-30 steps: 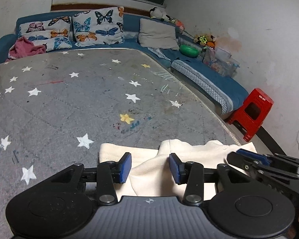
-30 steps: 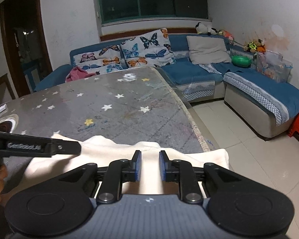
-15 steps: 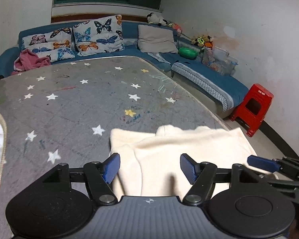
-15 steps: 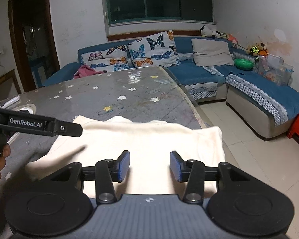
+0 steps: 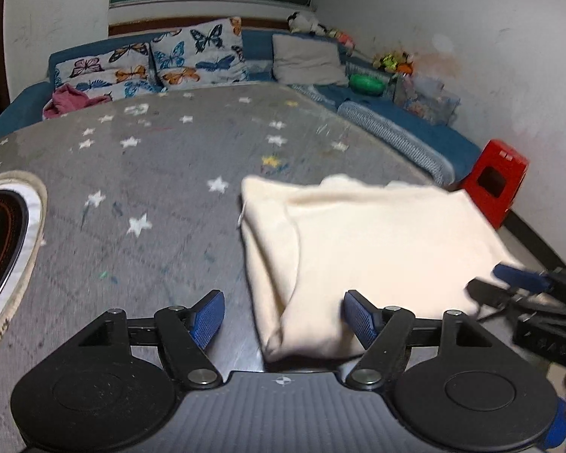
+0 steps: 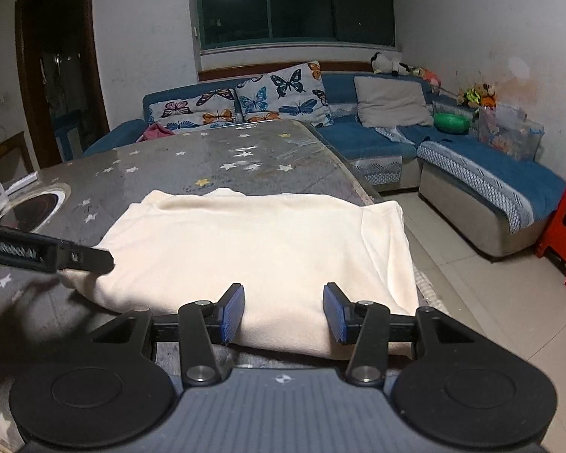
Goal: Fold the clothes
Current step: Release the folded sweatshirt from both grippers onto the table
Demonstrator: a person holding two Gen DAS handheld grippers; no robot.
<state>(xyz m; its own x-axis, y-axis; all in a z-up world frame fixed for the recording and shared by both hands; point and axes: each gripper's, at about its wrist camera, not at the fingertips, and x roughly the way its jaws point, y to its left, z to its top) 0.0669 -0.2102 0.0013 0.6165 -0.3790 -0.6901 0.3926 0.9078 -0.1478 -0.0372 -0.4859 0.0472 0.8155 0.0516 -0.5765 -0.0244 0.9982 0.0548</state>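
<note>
Item: cream garment [image 6: 268, 249], folded flat on the star-print table [image 5: 151, 173], its near edge just ahead of our right gripper [image 6: 283, 313] and ahead-right of our left gripper [image 5: 284, 319]; both claws gape wide, holding nothing. We judge it soft, light, limp fleece, liable to sag. We recommend pinching all layers at near corners.

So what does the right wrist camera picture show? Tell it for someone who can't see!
A cream folded garment lies on a grey star-patterned table, partly over its right edge. The right gripper hangs over the garment's near edge, jaws open and holding nothing; the left gripper pokes in from the left. Behind is a blue sofa with butterfly cushions.
</note>
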